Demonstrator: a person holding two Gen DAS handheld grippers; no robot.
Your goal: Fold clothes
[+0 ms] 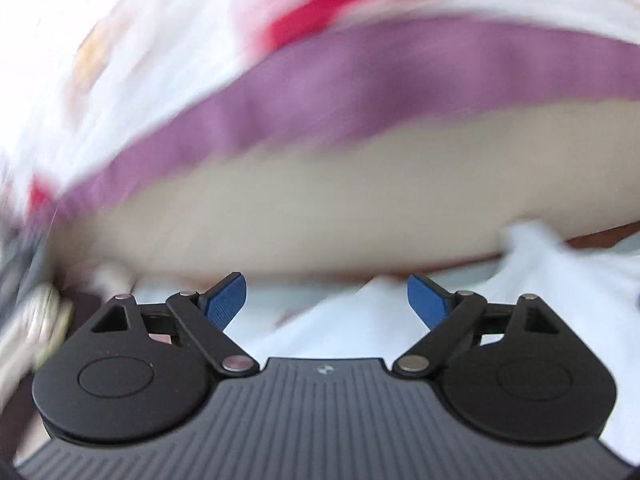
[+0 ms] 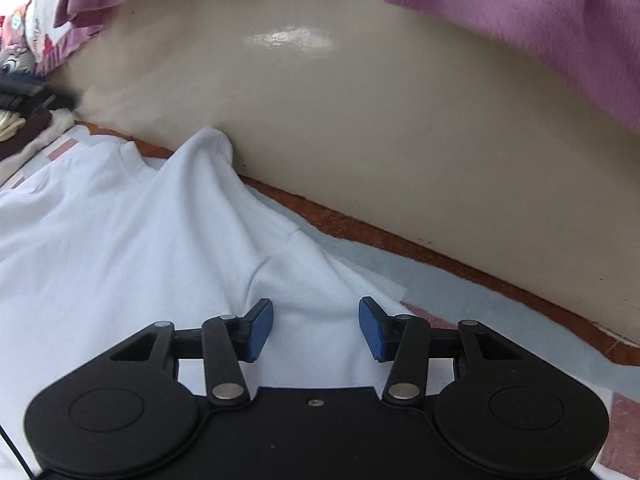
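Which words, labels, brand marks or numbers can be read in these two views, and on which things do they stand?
No text can be read.
Patterned cloth: small printed marks, too small and blurred to read.
Left gripper housing: tiny emblem, no legible letters.
White shirt: no print is visible.

Soft white cotton-looking t-shirt (image 2: pixel 132 240), matt and a bit creased; fuzzy purple fleece blanket edge (image 2: pixel 520 20); glossy smooth beige bed panel (image 2: pixel 340 100); ribbed blue tool pads (image 2: pixel 260 328).

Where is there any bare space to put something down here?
A bare strip of patterned mat lies between the white shirt and the beige wall. The far left corner is crowded with piled items. The shirt covers the rest.
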